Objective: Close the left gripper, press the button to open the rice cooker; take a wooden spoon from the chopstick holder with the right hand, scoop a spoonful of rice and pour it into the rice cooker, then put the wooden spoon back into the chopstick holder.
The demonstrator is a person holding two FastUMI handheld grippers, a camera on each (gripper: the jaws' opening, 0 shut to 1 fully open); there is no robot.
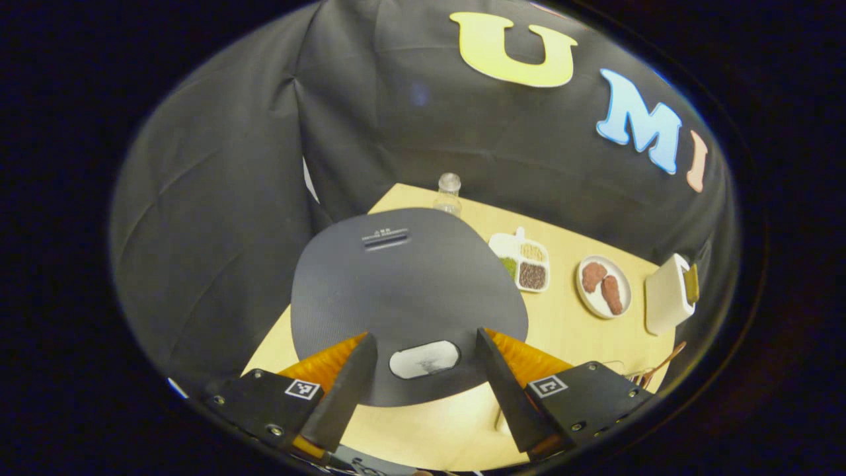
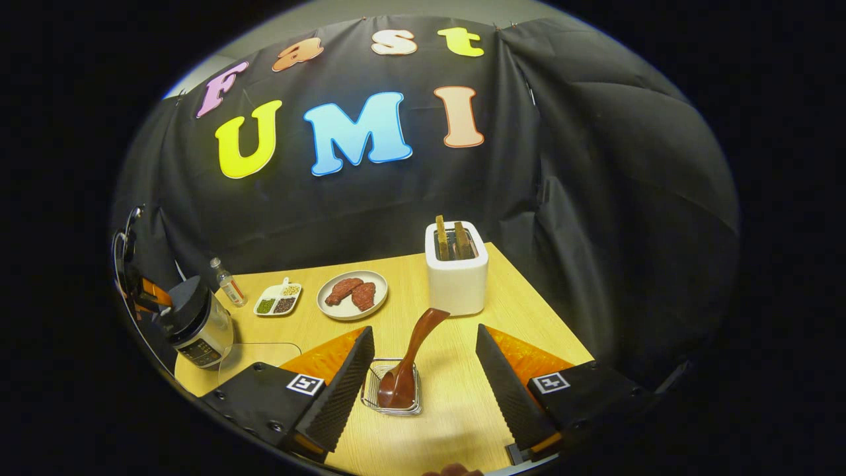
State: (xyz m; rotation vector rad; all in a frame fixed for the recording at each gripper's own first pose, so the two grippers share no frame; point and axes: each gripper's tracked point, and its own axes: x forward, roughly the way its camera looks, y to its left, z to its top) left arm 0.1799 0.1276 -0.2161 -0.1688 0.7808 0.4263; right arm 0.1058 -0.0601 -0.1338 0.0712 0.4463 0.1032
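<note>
Left tool (image 1: pixel 426 370): fingers spread wide, hovering above the closed rice cooker (image 1: pixel 406 297); its pale oval button (image 1: pixel 424 359) sits between the fingertips, below them. Lid dark grey, matte. Right tool (image 2: pixel 424 370): also wide, holding nothing. Brown wooden spoon (image 2: pixel 411 360) stands tilted in the wire chopstick holder (image 2: pixel 391 390) on the desk (image 2: pixel 456 410), between its fingers.

A white toaster (image 2: pixel 456 277) w/ two bread slices stood on the wood table (image 2: pixel 522 297). Nearby sat a meat plate (image 2: pixel 352 295), a bean dish (image 2: pixel 278 299) & a small bottle (image 2: pixel 229 282).
</note>
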